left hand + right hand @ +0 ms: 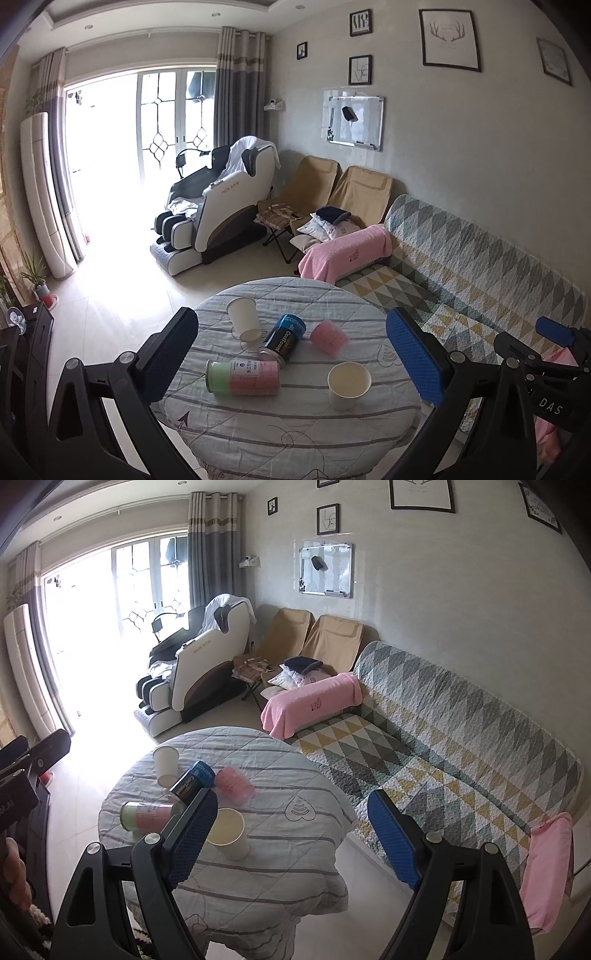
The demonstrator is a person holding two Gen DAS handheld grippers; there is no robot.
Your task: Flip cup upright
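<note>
On the round table (295, 435) an upright white paper cup (348, 384) stands at the near right. A second white paper cup (243, 323) lies tipped at the far left. A pink cup (328, 338), a blue can (283, 339) and a pink-and-green can (242, 377) lie on their sides. My left gripper (291, 350) is open and empty, held above the near edge. My right gripper (291, 834) is open and empty, over the table's right side, with the upright cup (227, 832) beside its left finger (194, 834). The pink cup (234, 784) lies beyond.
A quilted sofa (461, 280) runs along the right of the table, with pink towels (345, 254) on it. A massage chair (218, 206) and two tan folding chairs (332, 192) stand behind. The right gripper's body (546, 354) shows at the left view's right edge.
</note>
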